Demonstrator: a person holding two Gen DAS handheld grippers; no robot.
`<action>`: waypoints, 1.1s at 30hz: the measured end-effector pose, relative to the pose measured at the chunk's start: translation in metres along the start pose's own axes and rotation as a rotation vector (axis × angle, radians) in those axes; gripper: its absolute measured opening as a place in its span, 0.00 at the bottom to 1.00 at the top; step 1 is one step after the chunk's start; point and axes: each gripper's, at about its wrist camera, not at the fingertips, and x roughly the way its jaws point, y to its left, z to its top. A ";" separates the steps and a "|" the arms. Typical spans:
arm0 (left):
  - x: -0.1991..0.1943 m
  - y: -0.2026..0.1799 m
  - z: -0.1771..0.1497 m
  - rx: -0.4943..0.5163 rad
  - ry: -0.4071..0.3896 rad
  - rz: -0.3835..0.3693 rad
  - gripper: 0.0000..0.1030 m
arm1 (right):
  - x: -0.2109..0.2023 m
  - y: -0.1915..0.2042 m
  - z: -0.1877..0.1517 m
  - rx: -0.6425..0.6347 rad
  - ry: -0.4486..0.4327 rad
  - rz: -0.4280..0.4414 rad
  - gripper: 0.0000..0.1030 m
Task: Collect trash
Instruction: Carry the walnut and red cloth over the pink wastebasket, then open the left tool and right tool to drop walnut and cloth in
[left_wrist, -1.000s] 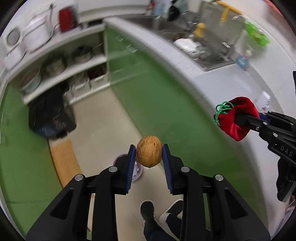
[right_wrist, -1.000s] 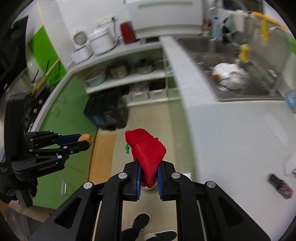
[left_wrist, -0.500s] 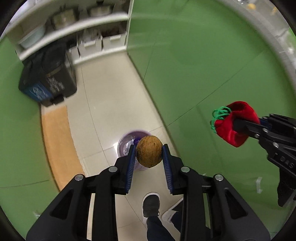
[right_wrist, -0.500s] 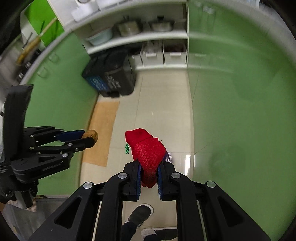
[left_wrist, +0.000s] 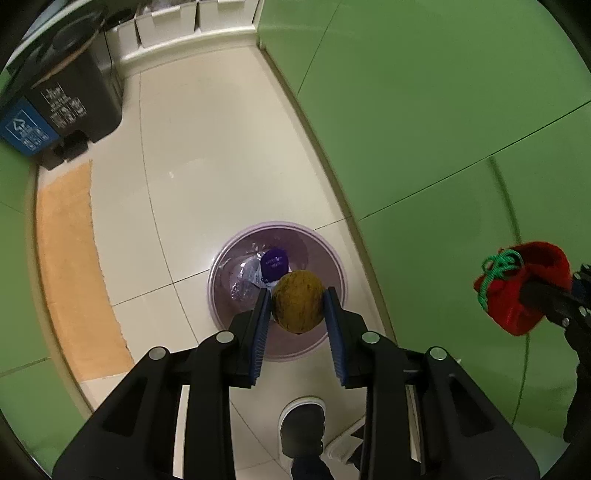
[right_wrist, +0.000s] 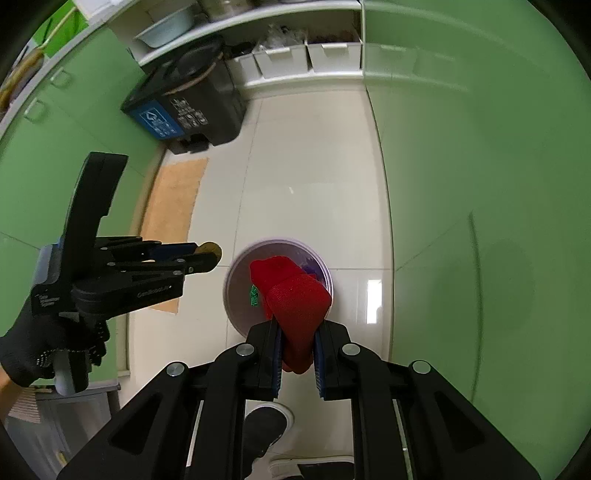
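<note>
Gripping a wrinkled brown walnut (left_wrist: 298, 301)

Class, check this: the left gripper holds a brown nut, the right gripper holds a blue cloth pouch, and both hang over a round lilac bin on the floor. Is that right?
One slip: the cloth pouch is red, not blue, as the right wrist view shows. The rest stands: the left gripper holds the brown nut, the right gripper holds the pouch, and both hang over the round lilac bin on the floor.

White recycling sign on black bin's (right_wrist: 192, 107) blue label.
</note>
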 end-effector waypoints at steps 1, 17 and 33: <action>0.007 0.001 -0.001 -0.004 0.007 -0.004 0.42 | 0.006 -0.002 -0.002 0.005 0.006 0.000 0.13; -0.031 0.051 -0.026 -0.091 -0.023 0.126 0.97 | 0.049 0.026 0.016 -0.043 0.040 0.041 0.13; -0.028 0.122 -0.085 -0.215 -0.022 0.133 0.97 | 0.140 0.051 0.020 -0.101 0.083 0.013 0.86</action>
